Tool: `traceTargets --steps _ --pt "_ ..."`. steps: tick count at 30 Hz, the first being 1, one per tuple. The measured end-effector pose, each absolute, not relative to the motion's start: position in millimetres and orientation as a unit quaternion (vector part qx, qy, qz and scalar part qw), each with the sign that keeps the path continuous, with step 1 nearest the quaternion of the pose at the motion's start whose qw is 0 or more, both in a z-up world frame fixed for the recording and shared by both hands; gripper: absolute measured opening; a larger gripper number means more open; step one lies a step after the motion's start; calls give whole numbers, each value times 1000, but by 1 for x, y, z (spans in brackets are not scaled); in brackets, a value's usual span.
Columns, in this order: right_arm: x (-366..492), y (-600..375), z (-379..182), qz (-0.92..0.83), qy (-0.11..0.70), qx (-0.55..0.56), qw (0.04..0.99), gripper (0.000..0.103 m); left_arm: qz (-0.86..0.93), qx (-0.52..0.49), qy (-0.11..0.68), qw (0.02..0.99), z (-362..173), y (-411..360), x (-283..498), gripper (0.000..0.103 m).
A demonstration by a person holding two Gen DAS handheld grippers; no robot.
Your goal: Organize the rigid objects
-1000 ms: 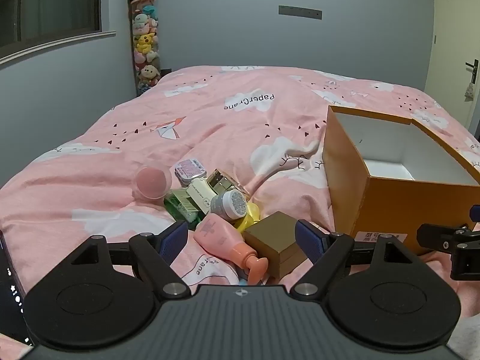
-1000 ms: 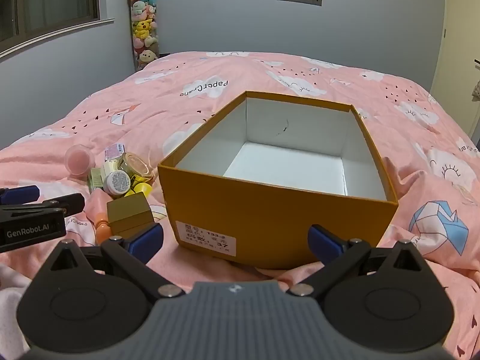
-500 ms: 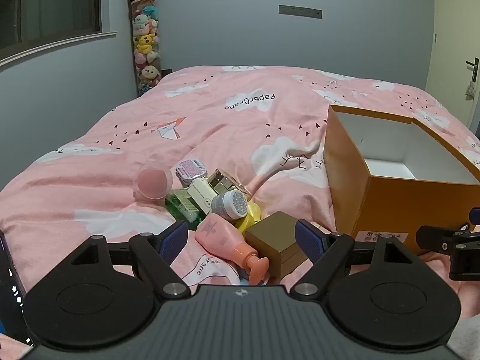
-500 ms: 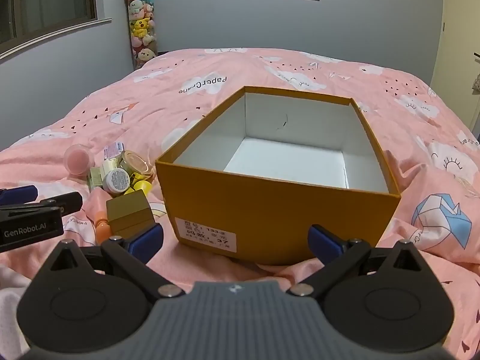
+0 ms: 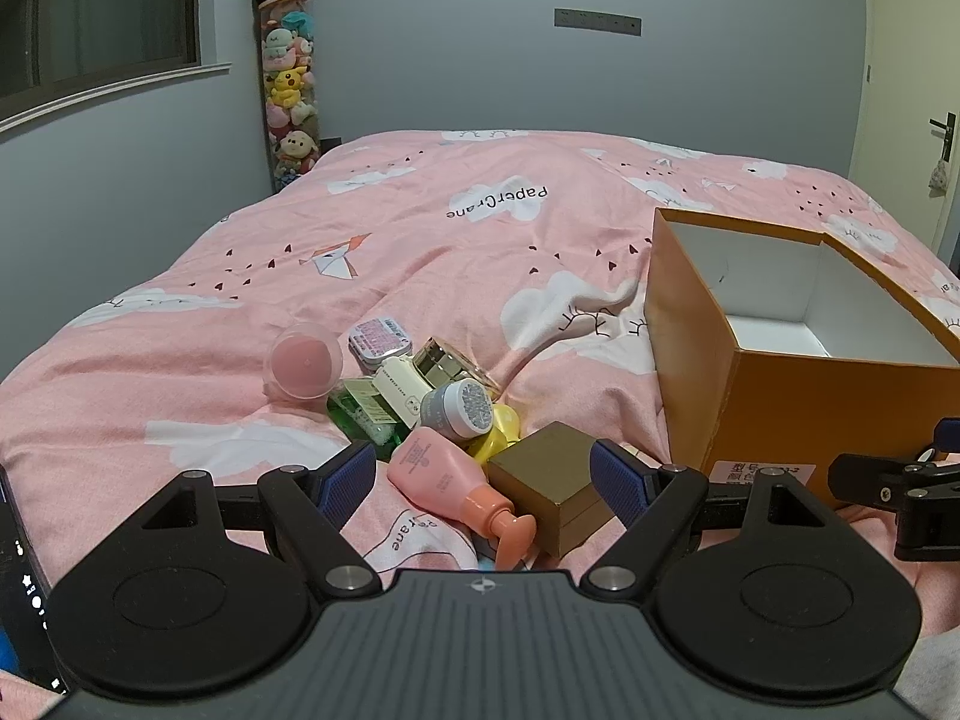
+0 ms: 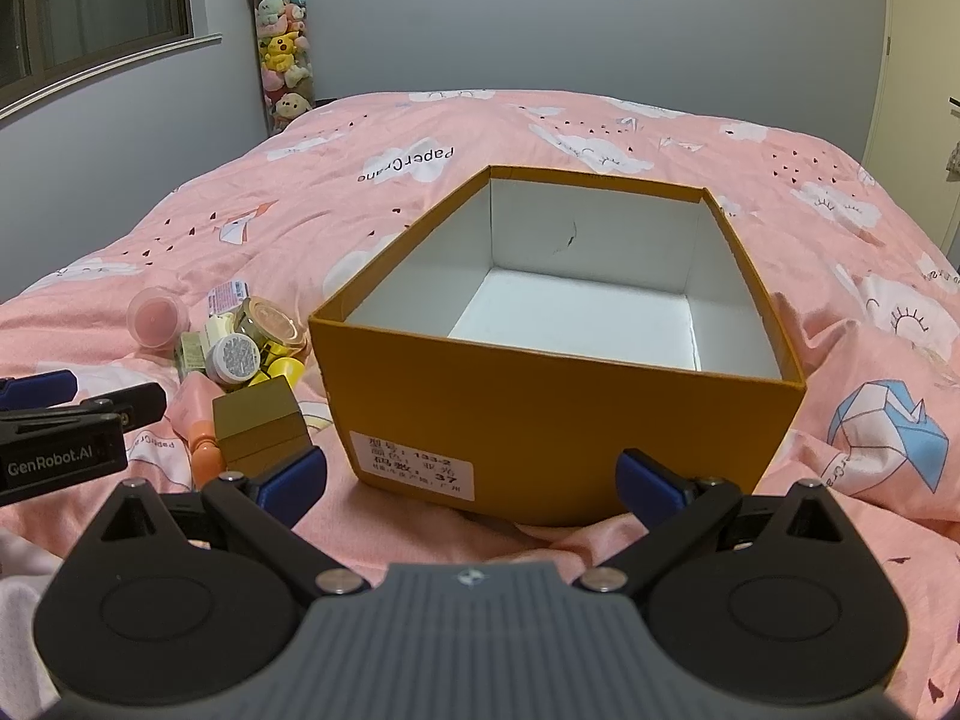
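Observation:
A heap of small items lies on the pink bedspread: a gold box [image 5: 555,483] [image 6: 261,423], a pink pump bottle [image 5: 447,483], a grey jar [image 5: 459,408] [image 6: 234,360], a green bottle [image 5: 363,414], a round pink case [image 5: 303,360] [image 6: 156,318], a yellow piece [image 5: 501,432] and a gold-lidded jar [image 5: 447,360]. My left gripper [image 5: 483,480] is open just before the heap, nothing between its fingers. An empty orange box [image 6: 540,396] [image 5: 792,408] stands to the right. My right gripper [image 6: 471,474] is open, close to the box's near wall.
The pink quilt [image 5: 456,240] spreads far beyond the heap and box. A clear tube of plush toys [image 5: 288,78] stands at the back left corner by the wall. A door [image 5: 912,90] is at the far right.
The right gripper has risen a little and looks more steeply down into the orange box. The left gripper has hardly moved.

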State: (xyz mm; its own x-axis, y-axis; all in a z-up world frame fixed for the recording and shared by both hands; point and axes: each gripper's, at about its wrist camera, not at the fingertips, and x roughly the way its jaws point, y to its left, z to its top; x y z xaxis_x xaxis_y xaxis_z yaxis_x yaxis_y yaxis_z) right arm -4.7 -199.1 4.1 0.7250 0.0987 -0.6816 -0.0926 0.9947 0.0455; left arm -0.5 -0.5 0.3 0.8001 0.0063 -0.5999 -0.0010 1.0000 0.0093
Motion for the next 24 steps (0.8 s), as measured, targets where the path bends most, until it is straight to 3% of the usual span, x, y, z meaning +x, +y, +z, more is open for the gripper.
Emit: traceTargets --steps 24 --pt "-2 -200 0 52 378 13 924 100 3 5 318 948 1 3 0 95"
